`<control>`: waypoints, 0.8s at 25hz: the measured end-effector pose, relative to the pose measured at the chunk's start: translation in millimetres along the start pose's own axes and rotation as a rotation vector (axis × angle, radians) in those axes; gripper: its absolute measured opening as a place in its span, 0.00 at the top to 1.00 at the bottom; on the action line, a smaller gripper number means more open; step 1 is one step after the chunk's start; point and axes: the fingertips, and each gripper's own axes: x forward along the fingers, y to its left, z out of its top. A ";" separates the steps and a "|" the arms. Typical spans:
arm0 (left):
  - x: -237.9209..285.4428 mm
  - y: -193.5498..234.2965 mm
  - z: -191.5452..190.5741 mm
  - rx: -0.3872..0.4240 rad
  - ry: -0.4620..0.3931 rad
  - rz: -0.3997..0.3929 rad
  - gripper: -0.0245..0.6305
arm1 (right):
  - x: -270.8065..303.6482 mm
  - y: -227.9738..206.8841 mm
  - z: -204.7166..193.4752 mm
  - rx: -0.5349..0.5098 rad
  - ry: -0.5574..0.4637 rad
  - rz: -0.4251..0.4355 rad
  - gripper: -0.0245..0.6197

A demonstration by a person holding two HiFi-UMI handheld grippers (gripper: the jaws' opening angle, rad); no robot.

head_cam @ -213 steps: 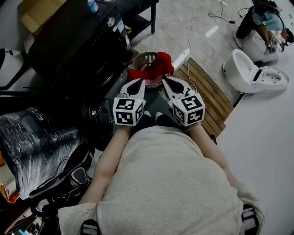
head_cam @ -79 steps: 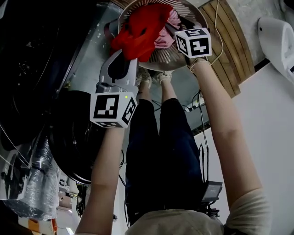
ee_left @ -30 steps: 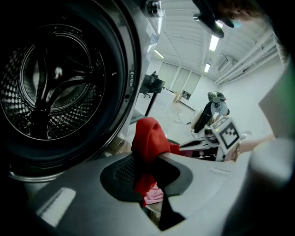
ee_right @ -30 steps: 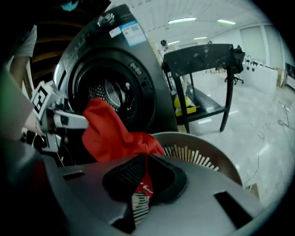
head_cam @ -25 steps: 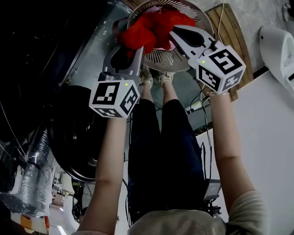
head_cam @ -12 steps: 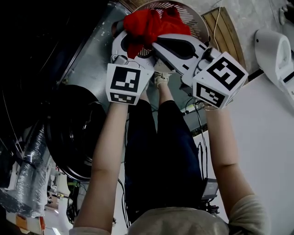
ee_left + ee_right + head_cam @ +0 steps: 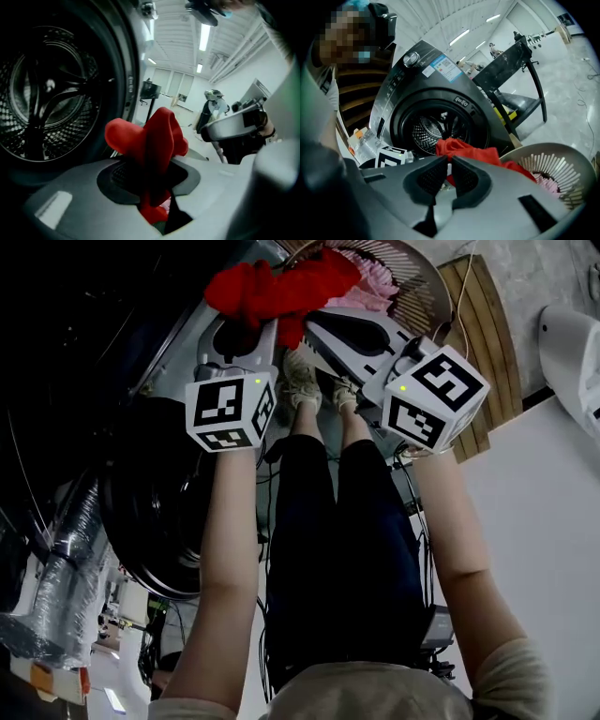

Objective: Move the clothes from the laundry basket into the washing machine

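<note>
You swung the cloth (image 7: pixel 272 292) toward nine o'clock; left gripper (image 7: pixel 258 332), jaws just closed, and right gripper (image 7: pixel 307 322) clamped its soft, light bunch.

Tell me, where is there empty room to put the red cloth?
The washing machine drum looks bare inside, and its round opening is clear to pass through. In the basket, the slatted wall and part of the bottom are bare too. It is crowded where the red cloth bunches up next to the pink clothes.
</note>
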 end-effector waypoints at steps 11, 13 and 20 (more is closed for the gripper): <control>-19.6 129.0 -1.9 -0.207 -0.099 0.394 0.75 | 39.5 -10.0 -31.6 0.105 0.040 -0.075 0.93; -27.6 157.3 7.7 -0.209 -0.128 0.526 0.76 | 40.0 -9.6 -36.2 0.116 0.048 -0.077 0.93; -23.3 223.2 66.1 -0.089 -0.236 0.695 0.75 | 41.2 -11.8 -54.0 0.166 0.054 -0.085 0.93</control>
